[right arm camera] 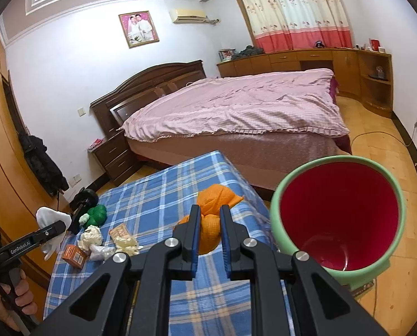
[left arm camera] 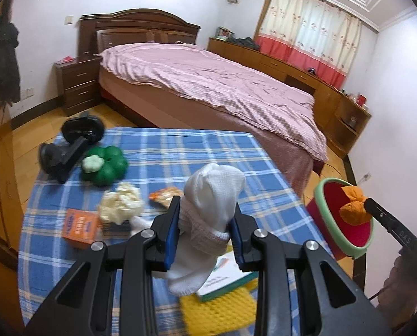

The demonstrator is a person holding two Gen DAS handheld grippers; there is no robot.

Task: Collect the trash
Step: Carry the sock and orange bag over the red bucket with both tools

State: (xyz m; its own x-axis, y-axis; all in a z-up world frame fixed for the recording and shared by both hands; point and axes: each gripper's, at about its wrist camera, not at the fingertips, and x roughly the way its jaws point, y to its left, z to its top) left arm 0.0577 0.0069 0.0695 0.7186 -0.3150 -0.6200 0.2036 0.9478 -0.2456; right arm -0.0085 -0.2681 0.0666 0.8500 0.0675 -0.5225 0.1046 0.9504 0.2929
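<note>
We hold a two-finger gripper in each hand above a bench [left arm camera: 158, 151] draped in a blue plaid cloth, in a bedroom with a pink-covered bed behind it. Our left gripper [left arm camera: 205, 224] is closed partway on a white knitted cotton glove [left arm camera: 211, 196], which stands up between the blue pads and hangs limp below them. Our right gripper [right arm camera: 210, 232] is pinched nearly shut on a crumpled orange mesh cloth [right arm camera: 211, 204], lifted clear of the bench.

The bin, a round bucket with a pale green rim and a red inside [right arm camera: 340, 212], stands just past the bench's right edge. It looks empty. In the left wrist view the orange bundle hangs in front of the bucket's mouth.

More litter lies on the plaid: a wad of cream crumpled paper [left arm camera: 121, 204], a small orange carton [left arm camera: 81, 226] and an orange snack wrapper [left arm camera: 163, 194].

To do this step well, we judge that each bundle should be carried fully over the red opening before the pads part, right one first. The glove's dangling cuff should clear the rim.
</note>
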